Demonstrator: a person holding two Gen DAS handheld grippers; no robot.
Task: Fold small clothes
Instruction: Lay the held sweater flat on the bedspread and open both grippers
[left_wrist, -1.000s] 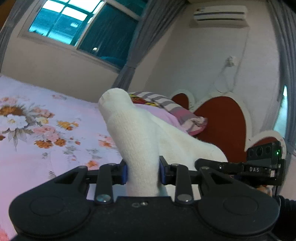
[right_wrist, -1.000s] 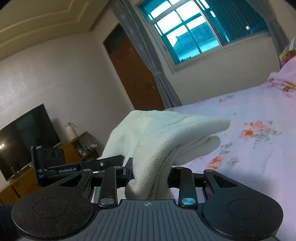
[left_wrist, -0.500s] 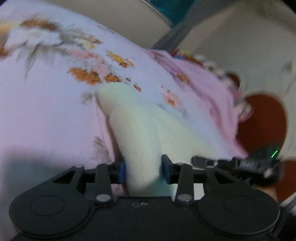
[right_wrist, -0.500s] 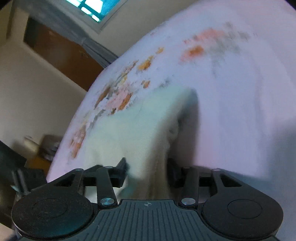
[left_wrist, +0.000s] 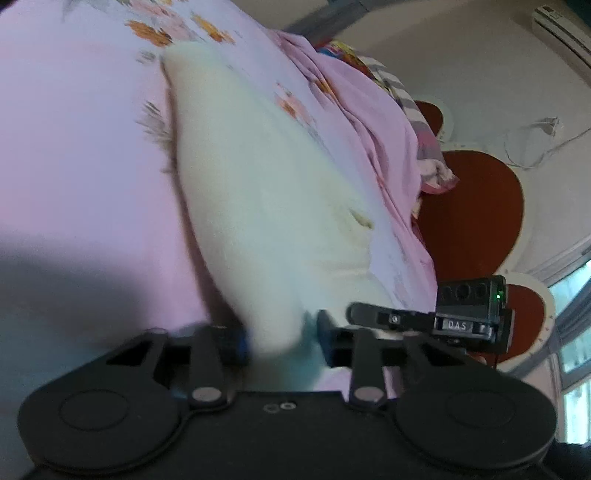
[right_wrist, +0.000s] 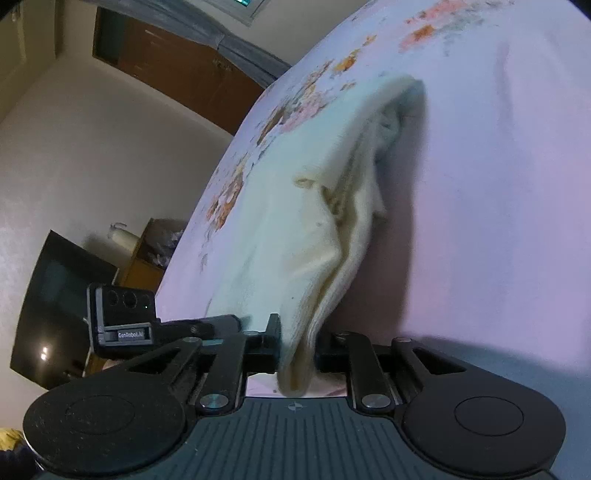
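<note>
A small cream knit garment (left_wrist: 258, 192) lies stretched out on the pink floral bedsheet (left_wrist: 81, 147). My left gripper (left_wrist: 282, 341) is shut on its near edge, low over the bed. In the right wrist view the same garment (right_wrist: 295, 206) shows folded layers along its right side, and my right gripper (right_wrist: 297, 347) is shut on its near corner. Each gripper shows in the other's view: the right one (left_wrist: 469, 310) beside the left, the left one (right_wrist: 125, 321) beside the right.
A rumpled pink blanket and striped pillow (left_wrist: 417, 122) lie at the bed's head by a red headboard (left_wrist: 476, 206). A television (right_wrist: 55, 310), a wooden cabinet (right_wrist: 147, 254) and a brown door (right_wrist: 177, 70) stand beyond the bed's far side.
Both grippers have swung down from holding the garment up in the air to low over the bed. The garment now lies spread on the sheet, still held at its near edge.
</note>
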